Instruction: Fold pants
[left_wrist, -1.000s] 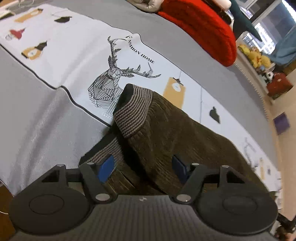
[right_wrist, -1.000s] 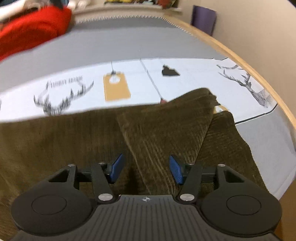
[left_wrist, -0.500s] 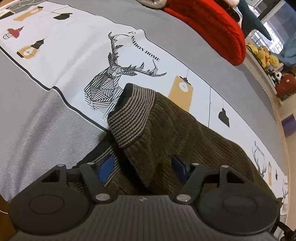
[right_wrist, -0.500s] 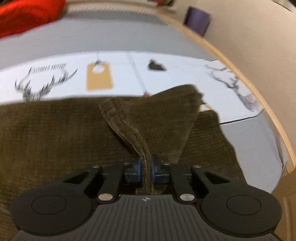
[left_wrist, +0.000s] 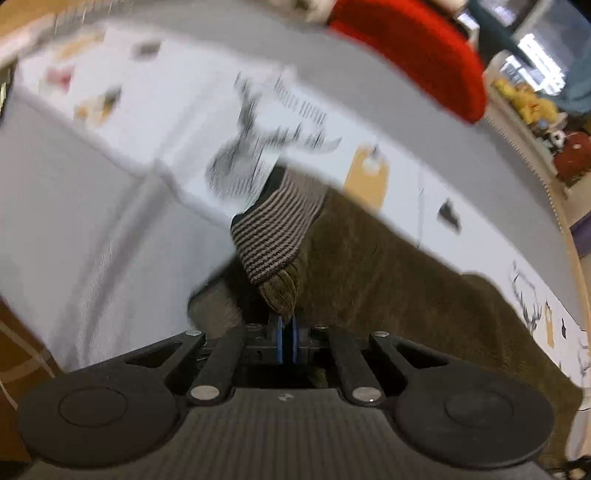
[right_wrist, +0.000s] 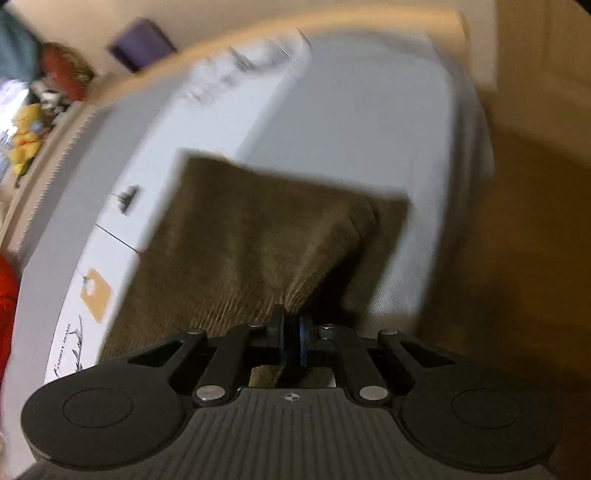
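Observation:
Olive-brown corduroy pants with a striped waistband lie on a bed. My left gripper is shut on the pants fabric just below the waistband, which is lifted off the bed. In the right wrist view the pants stretch away from me, and my right gripper is shut on a pinched ridge of their fabric near the leg end. Both views are motion-blurred.
The bed has a grey cover and a white printed runner with deer drawings. A red cushion lies at the far side. The bed's wooden edge and floor are on the right.
My left gripper has closed on the pants near the waistband and lifted it. My right gripper, shut half a second ago, has swung its view round toward the bed's edge, pulling the fabric.

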